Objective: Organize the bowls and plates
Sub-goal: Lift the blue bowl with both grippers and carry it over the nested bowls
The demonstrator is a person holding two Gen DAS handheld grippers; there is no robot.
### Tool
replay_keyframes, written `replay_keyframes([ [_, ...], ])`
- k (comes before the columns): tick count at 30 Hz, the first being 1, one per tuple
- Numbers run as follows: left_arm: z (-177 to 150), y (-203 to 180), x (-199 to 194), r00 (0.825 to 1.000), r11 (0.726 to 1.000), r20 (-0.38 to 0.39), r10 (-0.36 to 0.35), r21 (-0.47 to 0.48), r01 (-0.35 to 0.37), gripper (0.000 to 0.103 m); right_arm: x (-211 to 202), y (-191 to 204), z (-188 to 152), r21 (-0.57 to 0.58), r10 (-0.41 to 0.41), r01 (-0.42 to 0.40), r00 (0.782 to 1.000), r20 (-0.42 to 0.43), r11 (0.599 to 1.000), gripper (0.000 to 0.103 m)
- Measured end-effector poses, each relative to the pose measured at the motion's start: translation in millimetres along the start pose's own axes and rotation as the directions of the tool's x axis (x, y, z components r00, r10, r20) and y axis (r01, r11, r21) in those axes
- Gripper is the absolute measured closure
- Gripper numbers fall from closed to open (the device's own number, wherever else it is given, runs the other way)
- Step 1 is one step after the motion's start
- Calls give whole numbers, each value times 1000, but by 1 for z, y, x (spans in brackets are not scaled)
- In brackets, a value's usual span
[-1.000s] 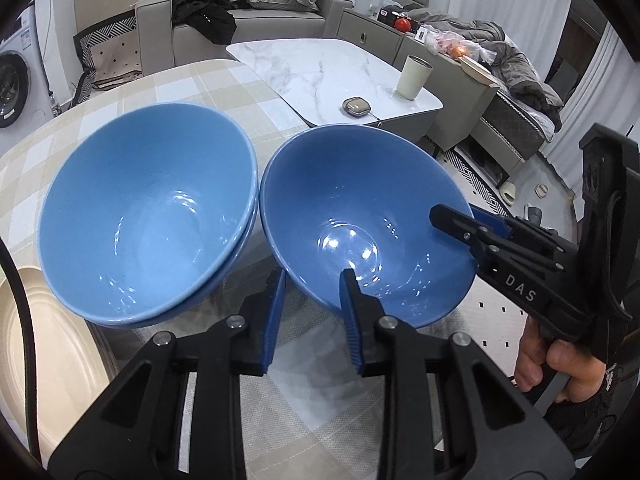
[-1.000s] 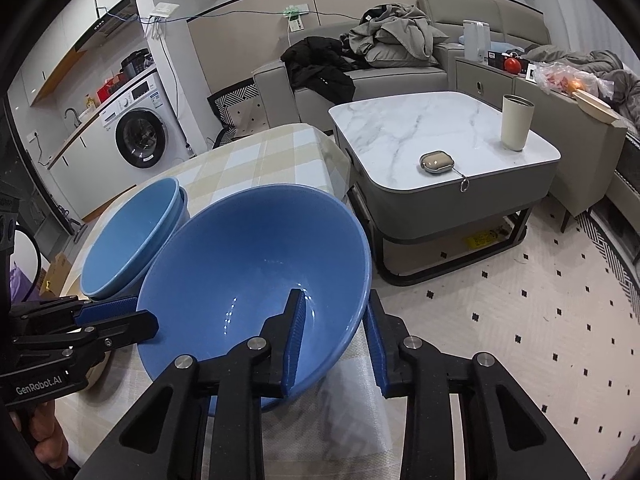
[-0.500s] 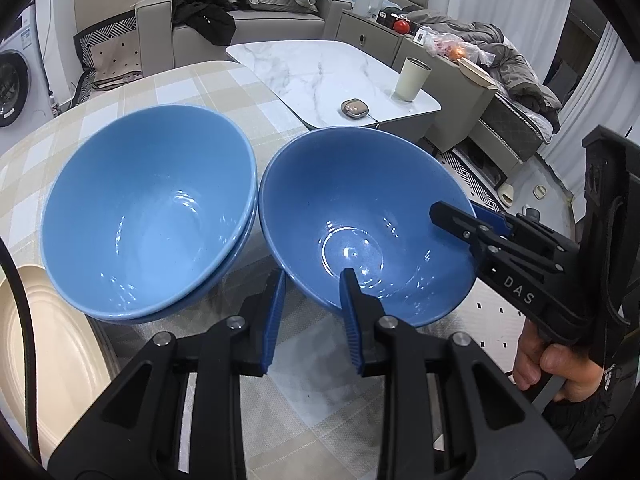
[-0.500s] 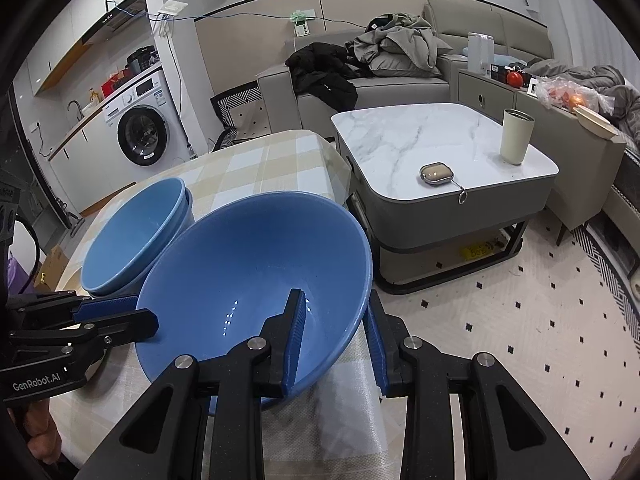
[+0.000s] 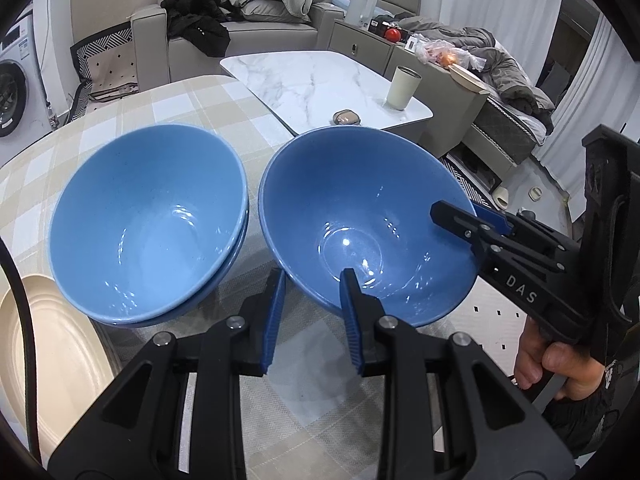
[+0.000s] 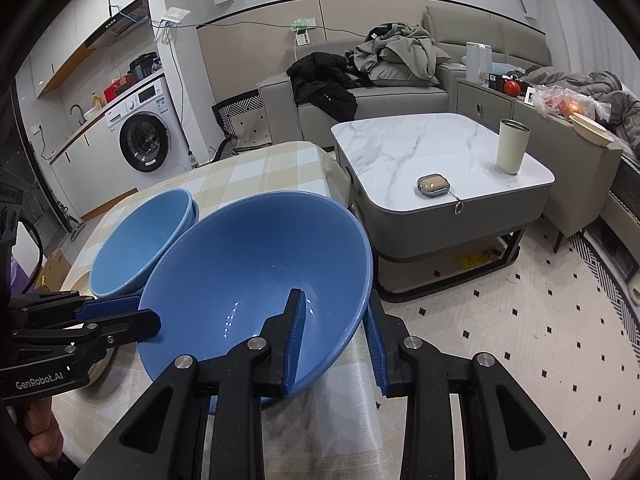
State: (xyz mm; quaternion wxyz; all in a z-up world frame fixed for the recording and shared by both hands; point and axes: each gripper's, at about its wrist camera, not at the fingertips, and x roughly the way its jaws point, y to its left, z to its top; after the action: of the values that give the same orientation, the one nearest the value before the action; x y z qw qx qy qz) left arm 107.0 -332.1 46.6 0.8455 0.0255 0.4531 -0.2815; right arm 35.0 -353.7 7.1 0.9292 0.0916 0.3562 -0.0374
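Single blue bowl (image 5: 360, 220) tipped up off checked bench (image 5: 180, 100), barely moved since moment ago. Left gripper (image 5: 312, 312) and right gripper (image 6: 334, 340) jaws both clenched on its rim. Blue bowl stack (image 5: 148, 220) beside it, so nesting comes next

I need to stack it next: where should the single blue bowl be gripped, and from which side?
Grip the single blue bowl by its thin rim, one finger inside and one outside, at two separate edges, as the left gripper and right gripper do; the smooth flared wall offers nothing else.
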Motion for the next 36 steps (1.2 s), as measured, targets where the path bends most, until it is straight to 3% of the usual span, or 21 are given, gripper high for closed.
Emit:
replay_keyframes([
  [18,2,-3,-52,997,999,66,-34,41,31,78,-45,14,13,-31,-28,31,994,110,999,72],
  [36,0,22,-104,992,999,121,-26,31,22,78,-64,54,19,-60,-25,36,984,174,998,72],
])
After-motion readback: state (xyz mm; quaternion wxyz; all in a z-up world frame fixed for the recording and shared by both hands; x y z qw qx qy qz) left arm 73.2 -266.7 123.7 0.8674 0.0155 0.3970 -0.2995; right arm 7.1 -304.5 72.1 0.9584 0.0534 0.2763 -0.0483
